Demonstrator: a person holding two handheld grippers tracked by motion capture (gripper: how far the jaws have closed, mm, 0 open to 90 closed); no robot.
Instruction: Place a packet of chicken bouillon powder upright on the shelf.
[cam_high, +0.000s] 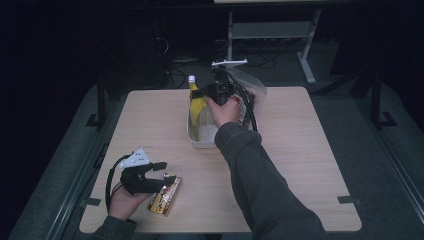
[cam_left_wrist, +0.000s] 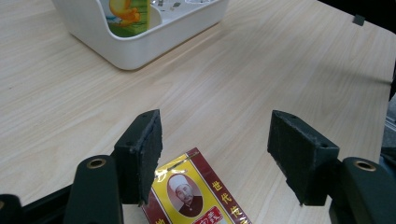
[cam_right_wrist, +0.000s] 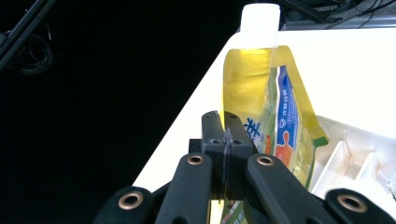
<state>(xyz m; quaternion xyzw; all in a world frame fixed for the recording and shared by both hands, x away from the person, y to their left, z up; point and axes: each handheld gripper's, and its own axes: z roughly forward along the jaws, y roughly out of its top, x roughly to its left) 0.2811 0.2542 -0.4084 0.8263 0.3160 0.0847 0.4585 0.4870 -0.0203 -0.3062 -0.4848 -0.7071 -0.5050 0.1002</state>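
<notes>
High view first: my right gripper (cam_high: 202, 93) is at the upper middle of the frame, over the white bin (cam_high: 196, 140), and my left gripper (cam_high: 159, 172) rests at the lower left beside a red and gold packet (cam_high: 165, 195) lying flat on the table (cam_high: 300, 165).

Right gripper view, centre of frame: my two jaws are pressed together on the side edge of a yellow pouch (cam_right_wrist: 266, 107) with a white cap (cam_right_wrist: 260, 18) at the top. I pinch the thin sealed edge because it gives a flat place to clamp, and the pouch hangs upright with its cap up. Its lower end is at the bin, whose white dividers show at the lower right; I judge I am either lowering it in or lifting it out, and cannot tell which.

Left gripper view: my jaws stand wide apart with nothing between them. The packet lies at the bottom centre, just under the left pad (cam_left_wrist: 152, 154). I judge that hand is set to take it.
</notes>
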